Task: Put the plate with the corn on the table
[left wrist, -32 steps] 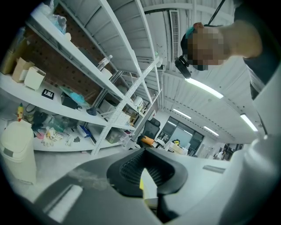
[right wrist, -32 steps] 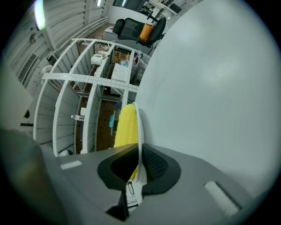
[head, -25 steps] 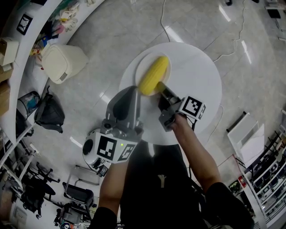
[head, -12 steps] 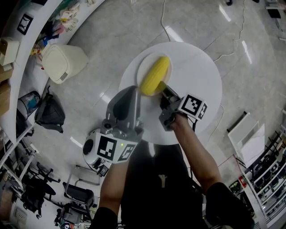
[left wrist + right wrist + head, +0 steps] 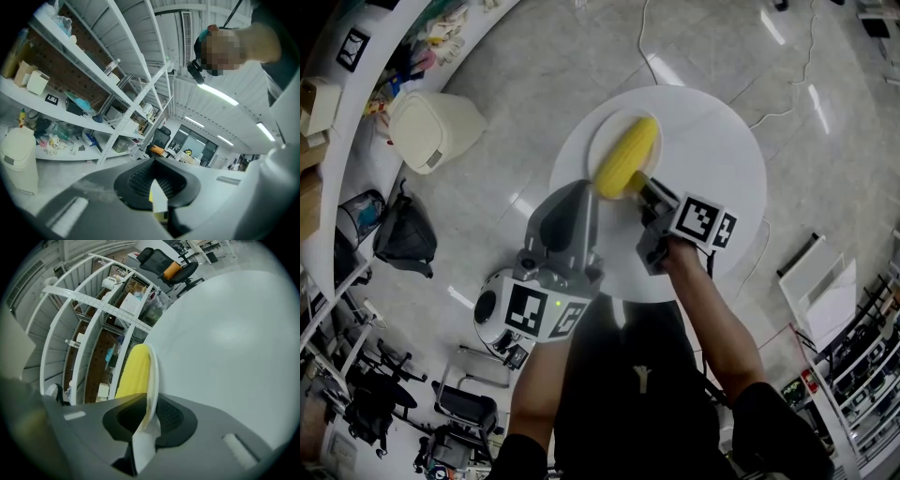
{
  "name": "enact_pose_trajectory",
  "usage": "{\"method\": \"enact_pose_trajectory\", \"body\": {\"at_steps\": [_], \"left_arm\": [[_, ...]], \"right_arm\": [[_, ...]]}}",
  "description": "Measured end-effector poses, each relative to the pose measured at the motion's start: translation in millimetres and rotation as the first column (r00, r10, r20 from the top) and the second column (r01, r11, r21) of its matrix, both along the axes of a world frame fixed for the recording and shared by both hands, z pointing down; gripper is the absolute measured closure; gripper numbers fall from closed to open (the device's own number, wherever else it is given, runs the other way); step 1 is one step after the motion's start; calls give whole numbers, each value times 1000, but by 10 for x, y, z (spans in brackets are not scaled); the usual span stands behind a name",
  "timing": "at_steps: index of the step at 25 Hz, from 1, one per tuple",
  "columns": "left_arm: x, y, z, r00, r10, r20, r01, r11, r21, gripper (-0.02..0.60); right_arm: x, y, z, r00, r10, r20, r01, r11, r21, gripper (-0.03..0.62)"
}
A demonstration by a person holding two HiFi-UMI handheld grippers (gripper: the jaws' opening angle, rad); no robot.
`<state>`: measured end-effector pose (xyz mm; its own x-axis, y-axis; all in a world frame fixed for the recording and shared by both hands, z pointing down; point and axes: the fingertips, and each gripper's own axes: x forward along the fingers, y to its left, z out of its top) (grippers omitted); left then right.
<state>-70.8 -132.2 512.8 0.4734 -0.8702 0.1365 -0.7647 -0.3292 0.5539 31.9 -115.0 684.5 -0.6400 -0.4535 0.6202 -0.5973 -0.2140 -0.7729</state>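
Note:
A yellow corn cob (image 5: 625, 157) lies on a white plate (image 5: 604, 127), which rests on the round white table (image 5: 712, 150) at its far left. My right gripper (image 5: 639, 186) is at the plate's near rim. Its jaws are opening, with the thin plate rim (image 5: 153, 380) still standing between the pads and the corn (image 5: 133, 371) just beyond. My left gripper (image 5: 577, 193) is at the plate's left side with its tip by the rim. In the left gripper view its jaws (image 5: 157, 180) stand close together, tilted up toward shelves, with only a pale sliver between them.
A cream lidded bin (image 5: 431, 131) and a black bag (image 5: 401, 239) sit on the floor to the left, beside a curved white shelf (image 5: 342, 141). A cable (image 5: 787, 103) runs over the floor at the right. A white rack (image 5: 816, 281) stands at the right.
My right gripper has shifted very slightly to the left at the plate rim. The plate, the corn and my left gripper stay where they were.

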Motion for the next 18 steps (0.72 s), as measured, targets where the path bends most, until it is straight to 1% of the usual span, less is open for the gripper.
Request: {"method": "enact_pose_trajectory", "body": {"at_steps": [7, 11, 14, 18], "left_arm": [[0, -2, -9, 1000, 2, -2, -2, 1000, 0, 577], [2, 7, 0, 1000, 3, -3, -3, 1000, -2, 577], [7, 12, 13, 1000, 3, -6, -3, 1000, -3, 577], [15, 24, 19, 1000, 8, -9, -8, 1000, -5, 577]], "right_arm": [[-11, 14, -19, 999, -39, -5, 39, 999, 7, 523], [-19, 16, -47, 999, -50, 11, 49, 999, 15, 477], [-20, 11, -46, 999, -49, 21, 48, 999, 19, 477], [-27, 21, -52, 998, -48, 32, 47, 999, 22, 448]]}}
